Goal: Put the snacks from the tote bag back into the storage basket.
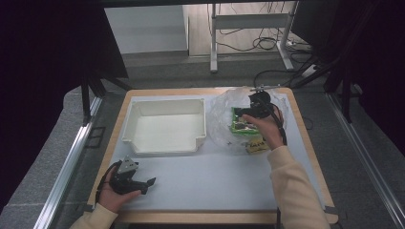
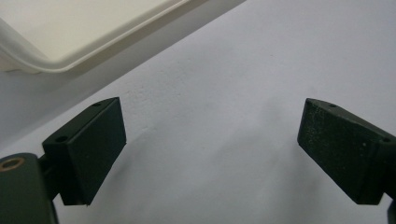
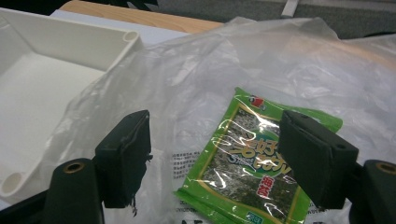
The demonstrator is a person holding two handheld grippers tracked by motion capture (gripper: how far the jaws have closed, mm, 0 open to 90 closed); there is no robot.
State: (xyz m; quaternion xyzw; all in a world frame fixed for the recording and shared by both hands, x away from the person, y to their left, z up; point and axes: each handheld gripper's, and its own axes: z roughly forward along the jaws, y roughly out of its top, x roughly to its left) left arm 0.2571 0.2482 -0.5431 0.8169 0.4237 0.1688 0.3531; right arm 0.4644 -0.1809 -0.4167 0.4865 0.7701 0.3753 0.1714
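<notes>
Your right gripper (image 3: 212, 154) hangs with its jaws spread wide over a green packet (image 3: 254, 163), gripping nothing. That packet lies on a clear bag (image 1: 224, 119) just right of the white tray (image 1: 165, 125). Your left gripper (image 1: 143, 183), jaws also wide and holding nothing, rests on the table (image 1: 210, 176) near the tray's front.

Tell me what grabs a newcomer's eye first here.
The green snack packet stands out, lying on a crumpled clear plastic bag at the table's far right, with the right gripper open over it. Left of the bag sits an empty white tray.
</notes>
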